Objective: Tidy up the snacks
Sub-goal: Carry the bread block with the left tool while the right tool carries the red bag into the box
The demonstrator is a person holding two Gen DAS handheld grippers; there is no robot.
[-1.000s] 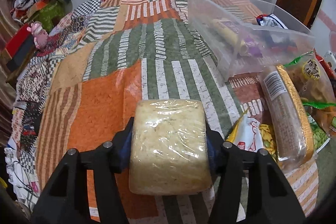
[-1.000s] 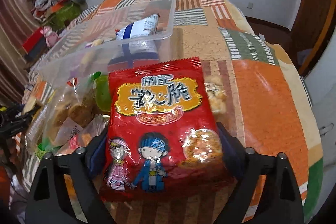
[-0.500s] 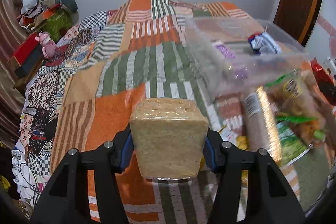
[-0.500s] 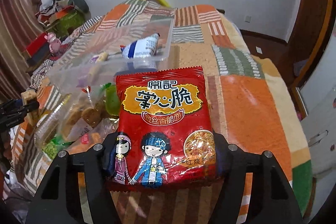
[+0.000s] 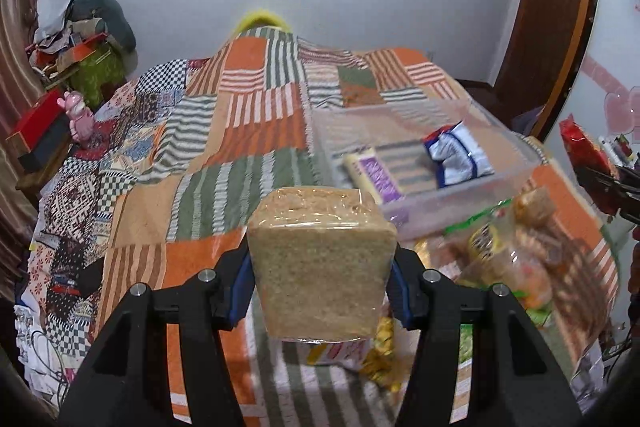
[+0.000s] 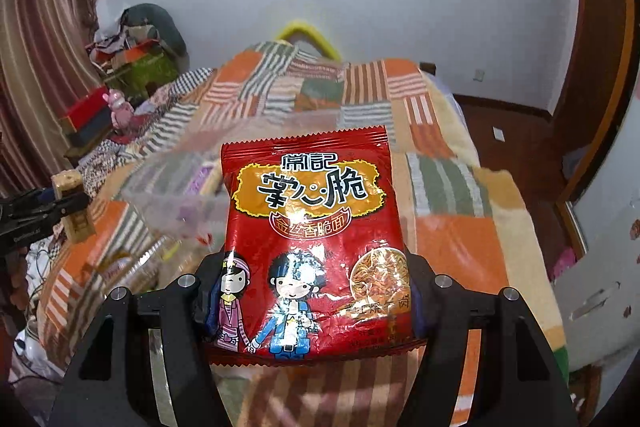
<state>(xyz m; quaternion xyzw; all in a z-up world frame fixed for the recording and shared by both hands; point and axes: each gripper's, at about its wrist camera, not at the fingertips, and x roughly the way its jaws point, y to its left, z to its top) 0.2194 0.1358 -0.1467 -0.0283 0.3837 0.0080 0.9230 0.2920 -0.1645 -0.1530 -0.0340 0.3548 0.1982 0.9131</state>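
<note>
My left gripper [image 5: 320,291] is shut on a clear-wrapped beige noodle block [image 5: 322,263] and holds it above the quilted bed. My right gripper [image 6: 310,301] is shut on a red snack bag [image 6: 310,235] with cartoon figures, also lifted. A clear plastic bin [image 5: 424,167] lies ahead on the bed, holding a white-and-blue packet [image 5: 456,155] and a purple-labelled bar [image 5: 372,173]. In the right wrist view the bin [image 6: 176,199] shows blurred left of the bag. The left gripper with its block [image 6: 72,203] shows at that view's left edge.
A heap of snack bags [image 5: 508,255] lies on the patchwork quilt [image 5: 224,147] right of my left gripper. A bedside stand with a pink toy [image 5: 78,119] and boxes is at the left. A wooden door frame [image 5: 556,27] stands at the right.
Both grippers have risen and tilted up with their loads; more of the wall and screen shows. The bin and snack heap now sit lower and nearer in both views.
</note>
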